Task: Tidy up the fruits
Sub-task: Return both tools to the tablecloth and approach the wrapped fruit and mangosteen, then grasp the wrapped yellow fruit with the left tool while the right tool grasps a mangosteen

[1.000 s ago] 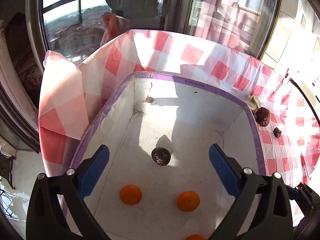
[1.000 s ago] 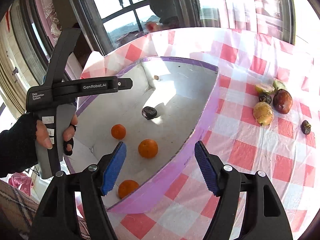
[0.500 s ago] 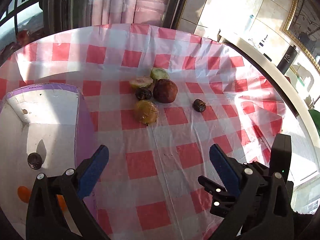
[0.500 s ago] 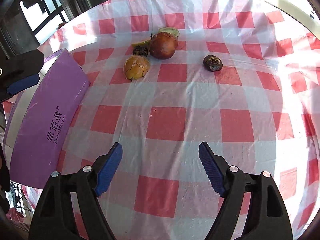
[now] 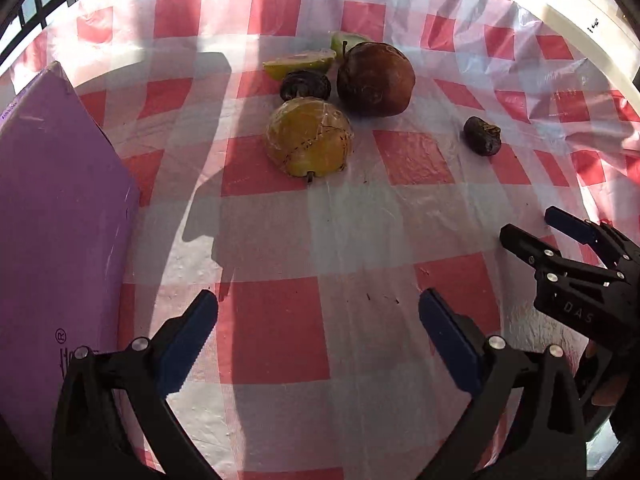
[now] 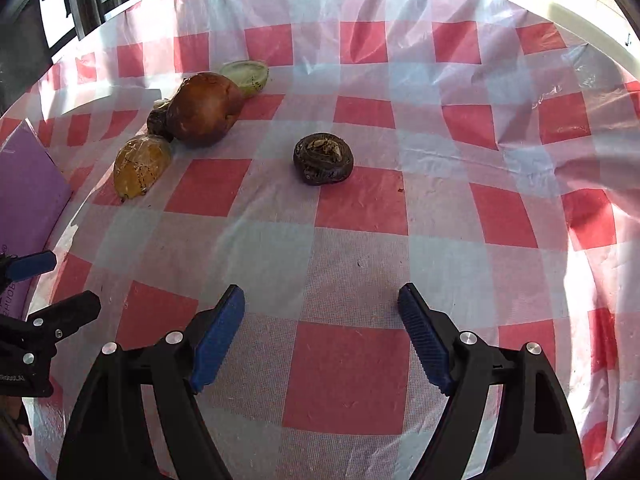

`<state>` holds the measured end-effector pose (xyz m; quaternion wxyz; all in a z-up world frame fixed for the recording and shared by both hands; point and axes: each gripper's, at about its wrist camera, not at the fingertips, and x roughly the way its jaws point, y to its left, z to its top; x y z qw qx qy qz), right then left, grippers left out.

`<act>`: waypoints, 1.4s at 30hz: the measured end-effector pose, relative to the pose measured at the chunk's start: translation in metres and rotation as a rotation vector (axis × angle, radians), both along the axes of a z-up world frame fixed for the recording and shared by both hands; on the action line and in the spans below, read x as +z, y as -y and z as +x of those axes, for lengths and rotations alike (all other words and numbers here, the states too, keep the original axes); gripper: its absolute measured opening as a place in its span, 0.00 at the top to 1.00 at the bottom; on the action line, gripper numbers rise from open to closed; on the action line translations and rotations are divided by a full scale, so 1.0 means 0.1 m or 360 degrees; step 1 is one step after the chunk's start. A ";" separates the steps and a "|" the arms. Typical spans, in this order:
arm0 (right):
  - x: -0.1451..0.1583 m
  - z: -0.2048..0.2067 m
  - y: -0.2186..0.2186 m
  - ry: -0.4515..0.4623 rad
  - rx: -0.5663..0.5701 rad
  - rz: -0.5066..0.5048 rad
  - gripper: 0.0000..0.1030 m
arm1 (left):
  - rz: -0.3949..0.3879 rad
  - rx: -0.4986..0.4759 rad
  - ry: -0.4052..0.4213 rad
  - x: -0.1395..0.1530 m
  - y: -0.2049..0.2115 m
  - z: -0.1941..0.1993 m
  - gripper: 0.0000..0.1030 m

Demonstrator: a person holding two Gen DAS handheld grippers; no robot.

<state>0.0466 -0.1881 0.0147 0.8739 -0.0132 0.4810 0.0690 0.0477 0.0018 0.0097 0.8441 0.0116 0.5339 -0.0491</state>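
Several fruits lie on the red-and-white checked cloth. In the left wrist view a yellow-brown fruit [image 5: 310,142] sits in front of a small dark fruit [image 5: 306,85], a big red-brown fruit [image 5: 374,80] and a green-yellow slice [image 5: 300,62]. A shrivelled dark fruit [image 5: 482,136] lies apart to the right. My left gripper [image 5: 319,304] is open over bare cloth, short of the yellow-brown fruit. My right gripper [image 6: 320,296] is open too, pointing at the shrivelled dark fruit [image 6: 324,158] but well short of it. Nothing is between either pair of fingers.
The purple wall of the box [image 5: 60,208] stands at the left, and its corner [image 6: 28,184] shows in the right wrist view. A green fruit half [image 6: 246,74] lies behind the red-brown fruit [image 6: 204,108]. The cloth [image 6: 480,216] wrinkles toward the far right edge.
Both grippers swung away from the box with the oranges, rightward over the cloth, and dropped closer to the loose fruits. The right jaws stand a little wider than a second ago.
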 end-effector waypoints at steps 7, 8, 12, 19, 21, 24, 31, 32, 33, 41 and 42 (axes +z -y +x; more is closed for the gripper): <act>-0.03 0.58 0.01 0.0054 -0.0005 0.0031 0.24 | 0.0085 0.0068 0.0072 -0.07 0.02 0.27 0.01; -0.03 0.64 0.01 0.0057 -0.0007 0.0038 0.24 | 0.0088 0.0071 0.0083 -0.07 0.03 0.31 0.01; -0.03 0.85 -0.01 0.0067 -0.0017 0.0039 0.28 | 0.0091 0.0090 0.0117 -0.08 0.03 0.47 0.01; -0.03 0.90 -0.04 0.0110 -0.0025 0.0019 0.42 | 0.0094 0.0112 0.0166 -0.09 0.05 0.77 0.01; -0.03 0.90 -0.04 0.0111 -0.0017 0.0026 0.43 | 0.0093 0.0116 0.0183 -0.10 0.06 0.84 0.01; -0.03 0.91 -0.04 0.0111 -0.0017 0.0031 0.42 | 0.0092 0.0108 0.0199 -0.09 0.09 0.92 0.01; -0.03 0.91 -0.03 0.0111 -0.0016 0.0038 0.42 | 0.0089 0.0072 0.0239 -0.05 0.14 0.96 0.16; -0.03 0.91 -0.03 0.0111 -0.0016 0.0039 0.42 | 0.0087 0.0065 0.0243 -0.04 0.15 0.96 0.19; -0.03 0.91 -0.03 0.0111 -0.0015 0.0038 0.42 | 0.0085 0.0062 0.0247 -0.03 0.14 0.95 0.28; -0.04 0.92 -0.04 0.0113 -0.0012 0.0036 0.43 | 0.0083 -0.0053 0.0174 0.03 0.08 0.90 0.39; -0.04 0.91 -0.03 0.0114 -0.0012 0.0034 0.43 | 0.0082 -0.0048 0.0163 0.03 0.08 0.86 0.39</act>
